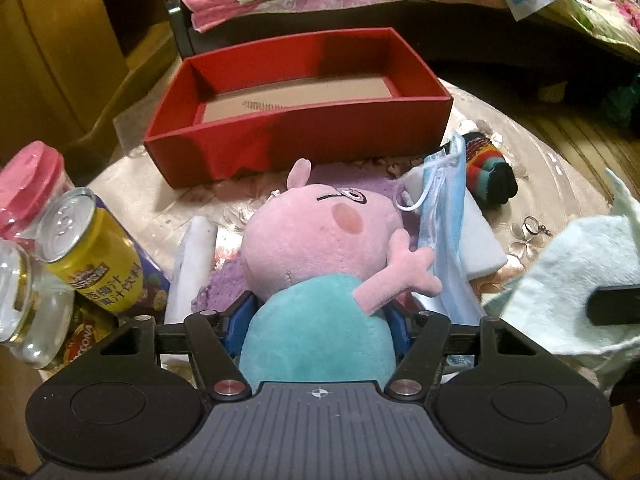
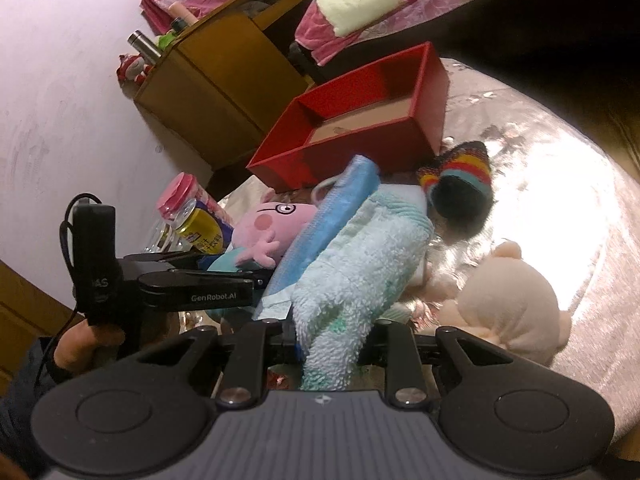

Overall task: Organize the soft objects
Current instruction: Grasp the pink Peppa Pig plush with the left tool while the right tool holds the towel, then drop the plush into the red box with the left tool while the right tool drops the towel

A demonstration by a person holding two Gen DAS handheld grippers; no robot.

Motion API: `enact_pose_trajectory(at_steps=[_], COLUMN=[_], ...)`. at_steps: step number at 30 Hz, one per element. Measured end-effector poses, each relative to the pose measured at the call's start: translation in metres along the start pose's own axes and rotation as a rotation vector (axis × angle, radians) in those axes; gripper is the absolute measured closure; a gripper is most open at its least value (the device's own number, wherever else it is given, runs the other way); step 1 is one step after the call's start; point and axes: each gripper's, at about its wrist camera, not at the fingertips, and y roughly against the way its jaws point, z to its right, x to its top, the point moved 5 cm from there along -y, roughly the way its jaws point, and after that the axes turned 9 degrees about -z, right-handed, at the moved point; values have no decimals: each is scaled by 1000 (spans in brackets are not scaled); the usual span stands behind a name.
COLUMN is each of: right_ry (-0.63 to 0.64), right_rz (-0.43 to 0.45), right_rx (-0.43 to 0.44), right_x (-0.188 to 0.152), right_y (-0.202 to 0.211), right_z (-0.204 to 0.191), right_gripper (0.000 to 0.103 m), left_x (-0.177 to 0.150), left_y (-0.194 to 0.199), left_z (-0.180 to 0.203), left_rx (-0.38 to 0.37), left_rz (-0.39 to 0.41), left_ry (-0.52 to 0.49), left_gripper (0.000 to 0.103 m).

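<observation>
Left gripper [image 1: 318, 312] jaws pinch the pig plush [image 1: 320, 264] at its teal belly, low centre of frame. Right gripper [image 2: 332, 340] jaws clenched on the mint towel [image 2: 360, 248]. Plush should be lifted clear of the face mask [image 1: 444, 220] before swinging to the red box [image 1: 296, 136], upper centre.

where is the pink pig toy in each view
Left wrist: pig toy at centre, its teal body between the left gripper fingers, just below the red box.
Right wrist: pig toy left of centre, small, behind the blue towel that the right gripper holds.
Shared landmark: the red box, beyond the toy in both.
</observation>
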Motion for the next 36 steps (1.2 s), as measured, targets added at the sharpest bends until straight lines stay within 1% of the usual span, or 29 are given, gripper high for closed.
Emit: enact_pose_trajectory(at_steps=[5, 12, 18, 22, 25, 29, 34, 36], right_ry=[39, 76, 105, 134, 151, 164, 177, 184], right_rz=[15, 46, 100, 162, 211, 254, 344, 383], right_rx=[-20, -63, -70, -66, -79, -84, -93, -99], right_x=[4, 7, 15, 25, 34, 50, 87, 103], right_y=[-5, -6, 0, 9, 14, 17, 24, 25], right_z=[-12, -23, -38, -54, -64, -73, -80, -83], right_gripper=[103, 103, 103, 103, 103, 103, 103, 103], left_x=[-4, -4, 1, 9, 17, 31, 59, 72], left_y=[14, 41, 65, 74, 81, 88, 98, 97], left_z=[-4, -12, -15, -17, -20, -27, -37, -39], left_rx=[12, 33, 58, 61, 61, 57, 37, 28], left_rz=[31, 116, 210, 253, 281, 320, 376, 385], left_ry=[21, 58, 88, 116, 138, 173, 230, 241], left_gripper=[39, 39, 39, 39, 39, 39, 39, 39])
